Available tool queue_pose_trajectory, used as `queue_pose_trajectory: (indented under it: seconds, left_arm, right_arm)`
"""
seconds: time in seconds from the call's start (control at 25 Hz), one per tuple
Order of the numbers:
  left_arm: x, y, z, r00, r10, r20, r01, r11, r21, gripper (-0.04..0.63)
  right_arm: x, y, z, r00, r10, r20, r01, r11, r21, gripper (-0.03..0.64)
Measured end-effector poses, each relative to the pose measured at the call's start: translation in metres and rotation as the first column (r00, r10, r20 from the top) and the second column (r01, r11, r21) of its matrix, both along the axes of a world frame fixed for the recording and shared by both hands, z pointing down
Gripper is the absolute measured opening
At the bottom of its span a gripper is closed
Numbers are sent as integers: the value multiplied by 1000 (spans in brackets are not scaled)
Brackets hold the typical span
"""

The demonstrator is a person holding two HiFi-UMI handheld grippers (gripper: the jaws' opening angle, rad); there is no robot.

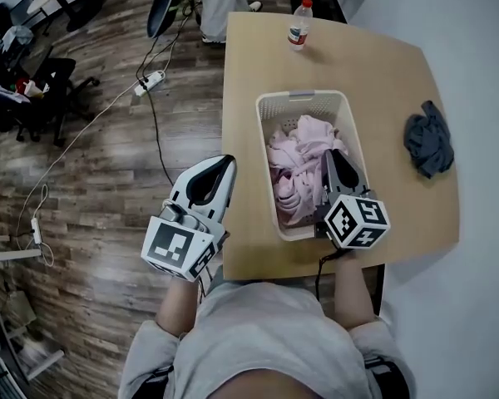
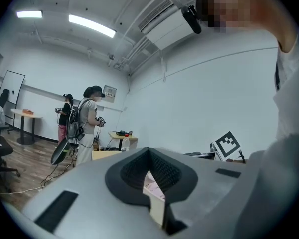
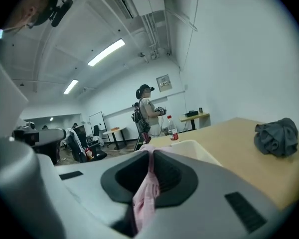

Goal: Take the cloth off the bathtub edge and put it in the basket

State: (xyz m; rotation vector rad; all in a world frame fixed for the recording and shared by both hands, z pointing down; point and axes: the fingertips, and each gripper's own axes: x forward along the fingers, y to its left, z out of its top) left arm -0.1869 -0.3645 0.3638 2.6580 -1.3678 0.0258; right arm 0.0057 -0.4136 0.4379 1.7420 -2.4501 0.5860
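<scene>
My right gripper [image 1: 331,158] is clamped narrow on the pink cloth [image 1: 293,152] in the basket [image 1: 263,131], frame centre. I'd lift straight up, slowly, so the folds clear the rim. My left gripper [image 1: 223,165] hangs closed and empty.

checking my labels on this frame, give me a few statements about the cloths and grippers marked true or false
1. The right gripper is shut on the pink cloth. True.
2. The grey cloth lies in the basket. False: it lies on the table, right of the basket.
3. The water bottle stands upright on the table. True.
4. The left gripper holds a cloth. False: its jaws are together on nothing, off the table's left edge.
</scene>
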Motion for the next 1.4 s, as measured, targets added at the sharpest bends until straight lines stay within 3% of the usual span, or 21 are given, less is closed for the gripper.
queue_pose_trajectory:
  seconds: [0.64,0.96,1.24,1.36,1.4]
  left_arm:
    - [-10,-2,11,1000,-6,-10,5,1000,-22,-3]
    - [-13,7,14,1000,4,-23,-5,1000,-16,-3]
    - [2,19,15,999,29,-24,-29,1000,-12,-3]
    - [12,25,10,999,30,-20,-30,1000,-2,-3]
    - [16,29,8,999,30,-18,-30,1000,2,-3]
  right_arm:
    - [-6,-8,42,996,-20,-86,3,981,-192,41]
    - [-8,3,33,993,-4,-116,-15,986,-165,47]
    - [-1,19,18,996,-5,-86,-7,991,-131,94]
    - [1,27,3,998,-27,-63,21,996,-92,90]
    - [1,32,-2,997,-39,-61,34,996,-77,57]
